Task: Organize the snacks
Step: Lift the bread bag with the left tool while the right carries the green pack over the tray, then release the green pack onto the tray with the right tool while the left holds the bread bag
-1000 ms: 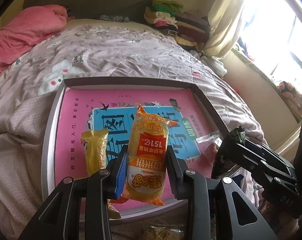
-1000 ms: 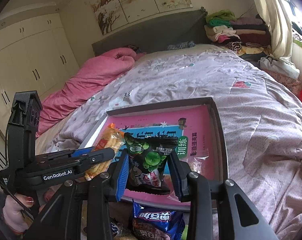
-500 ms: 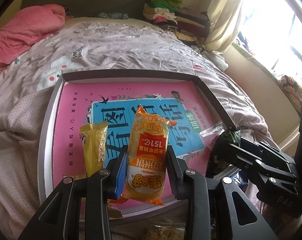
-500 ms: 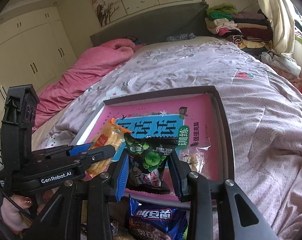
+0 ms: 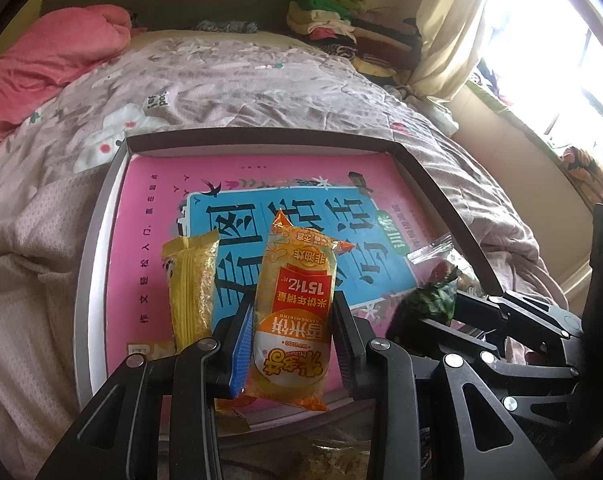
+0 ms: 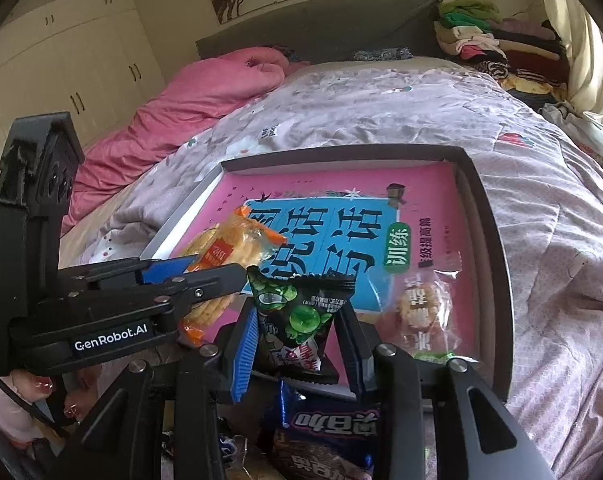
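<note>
My left gripper [image 5: 291, 322] is shut on an orange and yellow rice cracker packet [image 5: 295, 312], held over the near end of a shallow grey tray [image 5: 86, 272] lined with a pink and blue book cover. A yellow wafer packet [image 5: 191, 288] lies in the tray just left of it. My right gripper [image 6: 303, 328] is shut on a black and green snack packet [image 6: 301, 316] above the tray's near edge [image 6: 497, 264]. A clear packet of biscuits [image 6: 421, 312] lies in the tray at its right. The left gripper [image 6: 205, 276] with its cracker packet [image 6: 225, 248] shows to the left in the right wrist view.
The tray sits on a bed with a grey-pink flowered quilt [image 5: 221, 80]. A pink duvet [image 6: 205, 92] is bunched at the far left, folded clothes [image 6: 489, 44] are stacked at the headboard. A blue snack packet [image 6: 333, 424] and other wrappers lie below the right gripper. A hand [image 6: 17, 400] holds the left gripper.
Both grippers have sunk a little nearer the tray, the right one more, each still holding its packet. The tray fills more of both views.
</note>
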Demonstrator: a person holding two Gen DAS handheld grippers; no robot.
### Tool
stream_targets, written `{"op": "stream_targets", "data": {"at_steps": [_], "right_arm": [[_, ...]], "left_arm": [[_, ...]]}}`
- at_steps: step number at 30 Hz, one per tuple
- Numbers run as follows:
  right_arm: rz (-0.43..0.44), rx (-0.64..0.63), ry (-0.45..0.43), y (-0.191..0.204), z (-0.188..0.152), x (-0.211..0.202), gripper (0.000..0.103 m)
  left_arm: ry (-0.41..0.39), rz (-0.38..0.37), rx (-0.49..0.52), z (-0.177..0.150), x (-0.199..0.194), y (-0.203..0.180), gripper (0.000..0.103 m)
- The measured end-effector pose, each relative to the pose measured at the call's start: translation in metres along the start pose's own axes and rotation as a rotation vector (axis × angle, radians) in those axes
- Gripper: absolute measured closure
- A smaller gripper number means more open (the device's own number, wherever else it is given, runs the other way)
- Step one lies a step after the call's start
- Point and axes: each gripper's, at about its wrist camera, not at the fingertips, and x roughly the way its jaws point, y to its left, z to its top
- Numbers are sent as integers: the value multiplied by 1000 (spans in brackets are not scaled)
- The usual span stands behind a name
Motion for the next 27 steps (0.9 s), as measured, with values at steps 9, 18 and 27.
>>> {"op": "stream_targets", "data": {"at_steps": [9, 18, 27], "right_arm": [[-11, -38, 44, 6, -7, 9, 65], [-43, -63, 42, 8, -9, 9, 65], [-57, -46, 45, 3, -8, 10, 65]], "left_arm": [[12, 8, -8, -3, 4, 4, 66], [19, 16, -17, -5, 6, 7, 66], [30, 31, -22, -5, 8, 7, 66]]}}
